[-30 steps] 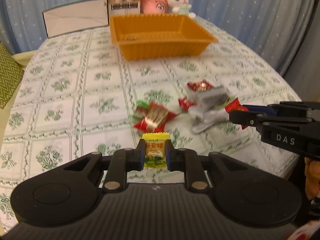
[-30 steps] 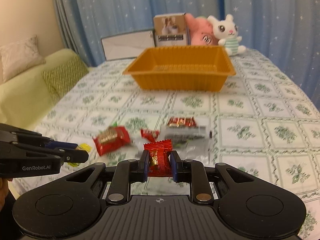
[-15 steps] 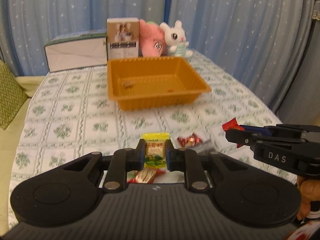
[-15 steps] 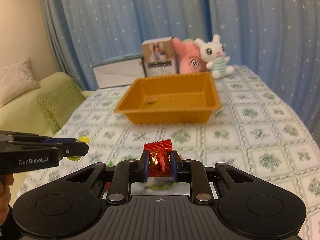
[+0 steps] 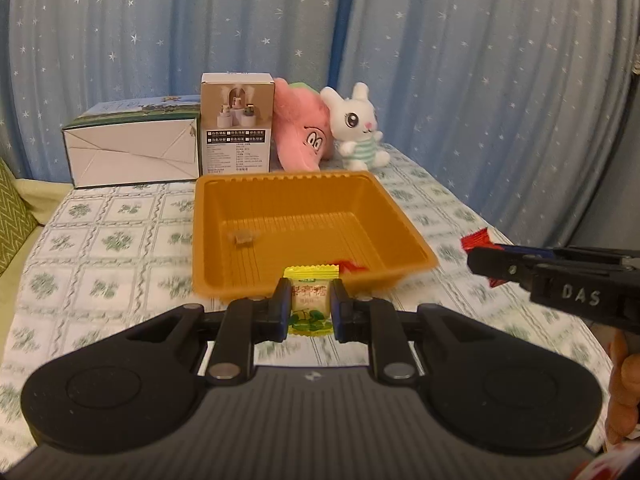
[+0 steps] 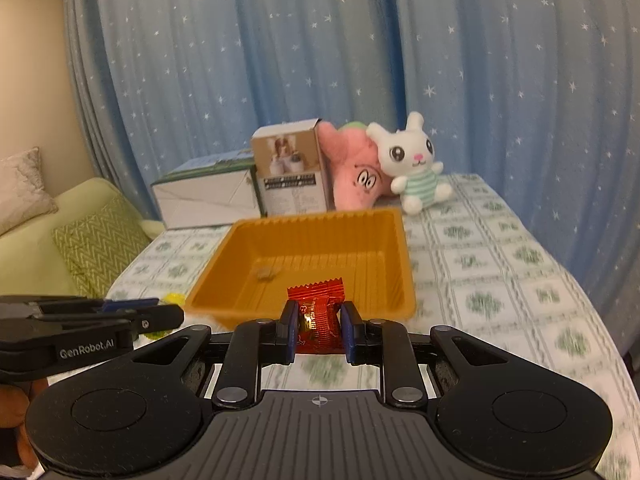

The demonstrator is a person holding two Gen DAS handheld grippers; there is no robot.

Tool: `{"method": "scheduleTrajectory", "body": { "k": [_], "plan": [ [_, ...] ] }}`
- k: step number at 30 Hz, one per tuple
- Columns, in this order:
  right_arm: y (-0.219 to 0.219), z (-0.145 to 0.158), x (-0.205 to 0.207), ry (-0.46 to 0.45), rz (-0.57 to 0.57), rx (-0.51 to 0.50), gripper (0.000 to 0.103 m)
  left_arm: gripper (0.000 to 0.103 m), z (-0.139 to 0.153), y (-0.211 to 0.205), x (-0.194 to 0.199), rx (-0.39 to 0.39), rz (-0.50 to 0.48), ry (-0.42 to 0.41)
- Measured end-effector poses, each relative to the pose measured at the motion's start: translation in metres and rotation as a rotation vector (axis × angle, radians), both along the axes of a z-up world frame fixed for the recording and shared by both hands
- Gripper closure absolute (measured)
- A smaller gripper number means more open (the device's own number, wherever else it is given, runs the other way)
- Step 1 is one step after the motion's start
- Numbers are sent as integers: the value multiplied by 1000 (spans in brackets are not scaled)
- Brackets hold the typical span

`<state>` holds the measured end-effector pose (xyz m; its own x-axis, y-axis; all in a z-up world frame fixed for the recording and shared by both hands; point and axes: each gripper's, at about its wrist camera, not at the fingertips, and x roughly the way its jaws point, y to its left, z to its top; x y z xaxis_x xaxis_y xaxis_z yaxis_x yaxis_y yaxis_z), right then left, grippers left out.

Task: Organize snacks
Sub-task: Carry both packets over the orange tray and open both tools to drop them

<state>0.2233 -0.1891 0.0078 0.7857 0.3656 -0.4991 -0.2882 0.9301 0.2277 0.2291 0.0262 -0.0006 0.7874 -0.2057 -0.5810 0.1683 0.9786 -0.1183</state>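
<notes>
My left gripper (image 5: 311,306) is shut on a yellow and green wrapped candy (image 5: 311,300), held just in front of the near rim of the orange tray (image 5: 224,240). My right gripper (image 6: 319,330) is shut on a red wrapped candy (image 6: 319,318), also close to the tray's near rim (image 6: 300,314). In the tray lie a small brown piece (image 5: 243,238) and a red scrap (image 5: 352,266). In the left wrist view the right gripper (image 5: 480,256) comes in from the right with the red candy (image 5: 476,238). In the right wrist view the left gripper (image 6: 176,314) enters from the left.
Behind the tray stand a white carton (image 5: 132,152), a small product box (image 5: 237,128), a pink plush (image 5: 304,132) and a white rabbit plush (image 5: 358,128). A green-patterned tablecloth (image 6: 500,288) covers the table. A sofa with a green cushion (image 6: 96,240) is at the left; blue curtains hang behind.
Both grippers have risen and moved toward the orange tray, each keeping its candy. The loose snacks on the cloth have dropped out of view below them.
</notes>
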Motion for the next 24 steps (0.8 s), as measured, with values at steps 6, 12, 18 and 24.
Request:
{"method": "scheduleTrajectory", "body": {
  "k": [6, 12, 18, 24],
  "plan": [
    [-6, -15, 49, -17, -29, 41, 81, 85, -19, -6, 51, 23, -4, -2],
    [1, -34, 88, 9, -13, 54, 81, 85, -27, -2, 84, 44, 19, -14],
    [14, -45, 117, 11, 19, 50, 81, 85, -34, 5, 99, 40, 47, 7],
    [8, -55, 130, 56, 7, 104, 81, 85, -38, 7, 109, 33, 45, 21]
  ]
}}
